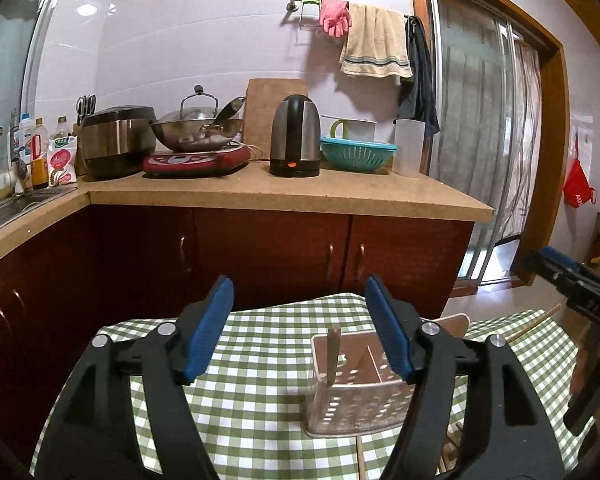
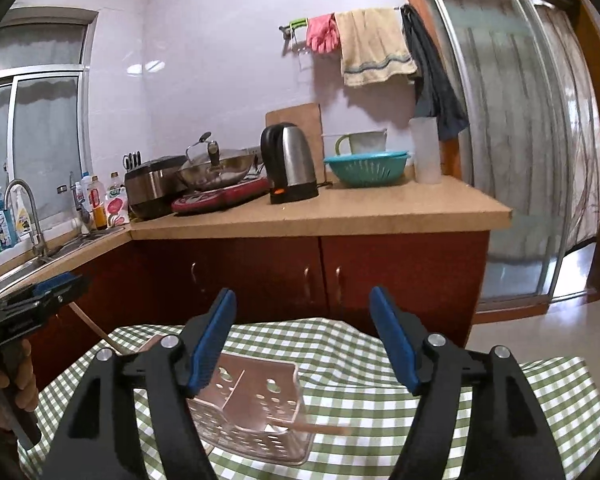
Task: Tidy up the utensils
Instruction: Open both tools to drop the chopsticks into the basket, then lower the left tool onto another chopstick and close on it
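Evidently both pairs of jaws stood apart with nothing between them: the left gripper (image 1: 300, 332) and the right gripper (image 2: 304, 338) were held above the checked tabletop (image 1: 260, 344).

The perforated utensil caddy (image 1: 360, 392) stood on the cloth at about four o'clock from the left gripper, partly masked by its right jaw. A slim utensil handle (image 1: 333, 354) was seen upright in the caddy's near-left compartment, and a wooden stick (image 2: 312, 428) was seen lying tilted across the caddy's rim at about six o'clock in the right wrist view.

A clean placement would probably be helped by each utensil being lowered straight into one compartment, away from the divider.

Open cloth was left at nine o'clock of the caddy; the tabletop's far edge fell away at twelve o'clock, toward the red cabinets (image 1: 260, 256).
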Tool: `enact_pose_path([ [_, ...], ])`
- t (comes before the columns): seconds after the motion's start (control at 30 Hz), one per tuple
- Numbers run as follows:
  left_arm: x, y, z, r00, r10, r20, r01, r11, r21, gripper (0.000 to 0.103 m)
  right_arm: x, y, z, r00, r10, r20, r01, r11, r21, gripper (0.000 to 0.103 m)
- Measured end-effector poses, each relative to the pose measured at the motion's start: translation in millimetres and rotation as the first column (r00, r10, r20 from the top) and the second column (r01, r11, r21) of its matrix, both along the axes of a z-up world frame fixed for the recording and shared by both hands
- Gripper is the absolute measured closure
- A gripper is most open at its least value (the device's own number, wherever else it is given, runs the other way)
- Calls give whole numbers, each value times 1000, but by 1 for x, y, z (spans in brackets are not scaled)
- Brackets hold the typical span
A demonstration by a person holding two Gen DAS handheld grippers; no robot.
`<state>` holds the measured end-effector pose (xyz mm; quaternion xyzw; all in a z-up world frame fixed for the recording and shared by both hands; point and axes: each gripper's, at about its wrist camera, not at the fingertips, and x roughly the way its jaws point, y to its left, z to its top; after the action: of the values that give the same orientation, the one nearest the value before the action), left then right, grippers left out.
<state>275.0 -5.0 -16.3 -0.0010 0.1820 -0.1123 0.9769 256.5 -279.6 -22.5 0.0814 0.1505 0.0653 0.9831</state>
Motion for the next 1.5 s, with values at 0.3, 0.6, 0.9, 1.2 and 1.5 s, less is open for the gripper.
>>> enact_pose_path([
  [0.3, -46, 4, -7, 1000, -1, 15, 1, 999, 46, 33, -45, -2, 7, 999, -27, 29, 27, 999, -28, 30],
  [0.6, -97, 6, -51, 994, -22, -110, 24, 1000, 16, 37, -101, 5, -34, 997, -57, -46, 55, 997, -52, 30],
  [0.9, -149, 8, -104, 974, 11, -226, -9, 1000, 10, 54, -148, 8, -98, 983, -84, -163, 80, 996, -32, 46],
  [1.2, -177, -4, -156, 943, 4, -333, 10, 999, 39, 67, -175, 12, -144, 968, -69, -242, 62, 997, -35, 46],
  [1.5, -179, -19, -181, 924, -22, -382, 47, 997, 57, 77, -183, 11, -162, 961, -55, -270, 47, 998, -34, 46],
])
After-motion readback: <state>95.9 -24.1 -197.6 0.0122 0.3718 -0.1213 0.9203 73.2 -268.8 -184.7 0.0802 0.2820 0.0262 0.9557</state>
